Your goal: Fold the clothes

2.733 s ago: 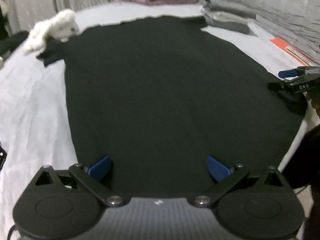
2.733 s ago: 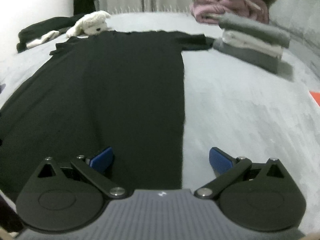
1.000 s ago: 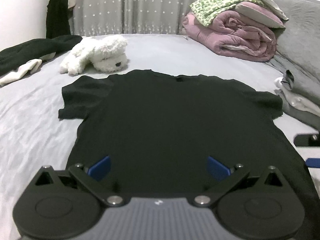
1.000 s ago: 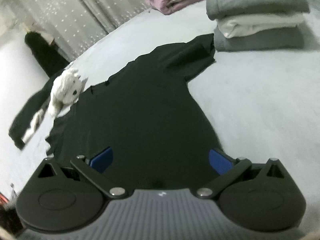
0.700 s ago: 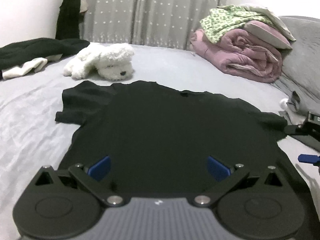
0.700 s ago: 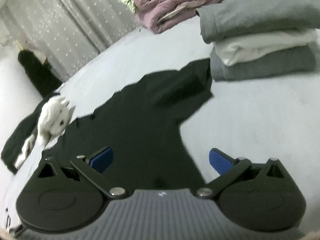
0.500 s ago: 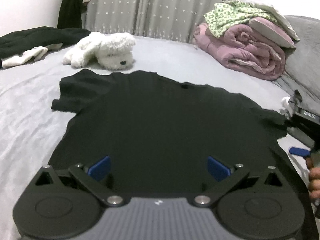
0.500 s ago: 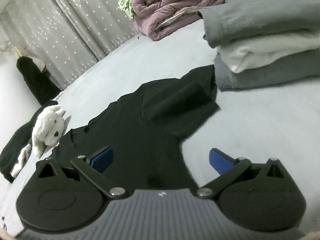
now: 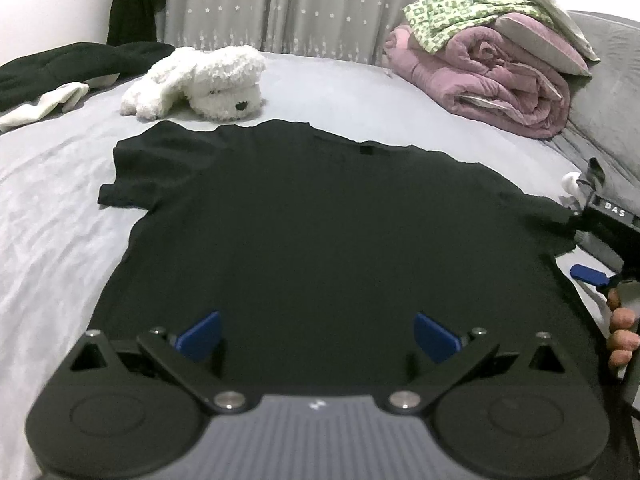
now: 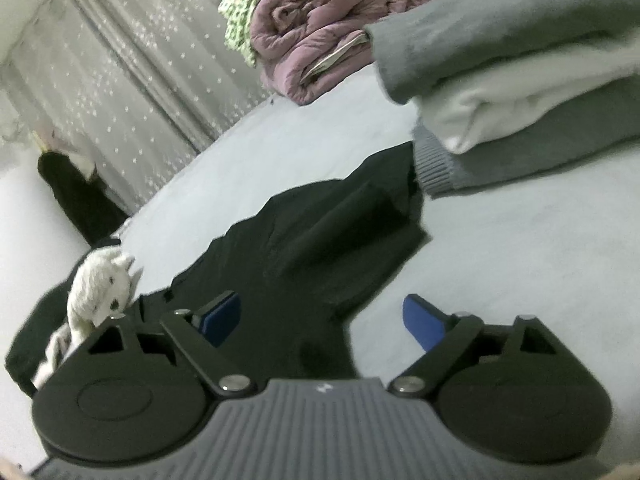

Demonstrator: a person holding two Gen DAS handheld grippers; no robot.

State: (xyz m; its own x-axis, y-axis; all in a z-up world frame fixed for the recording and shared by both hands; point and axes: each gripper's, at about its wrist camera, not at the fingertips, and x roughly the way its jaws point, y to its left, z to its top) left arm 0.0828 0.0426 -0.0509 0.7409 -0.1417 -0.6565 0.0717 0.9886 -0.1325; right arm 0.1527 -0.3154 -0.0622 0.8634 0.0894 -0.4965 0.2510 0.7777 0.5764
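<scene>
Your right gripper, jaws wide but just closing, has dropped onto the shirt's right sleeve, ready to pinch; the left gripper waits wide, empty.

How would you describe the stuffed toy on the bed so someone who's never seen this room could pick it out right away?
Start at the grey bed with the black T-shirt spread flat on it. Just past the shirt's collar, toward the curtain, lies the toy. It is the only fluffy white thing there, a floppy plush dog with a dark nose, unlike the pink quilt and flat clothes around it.
</scene>
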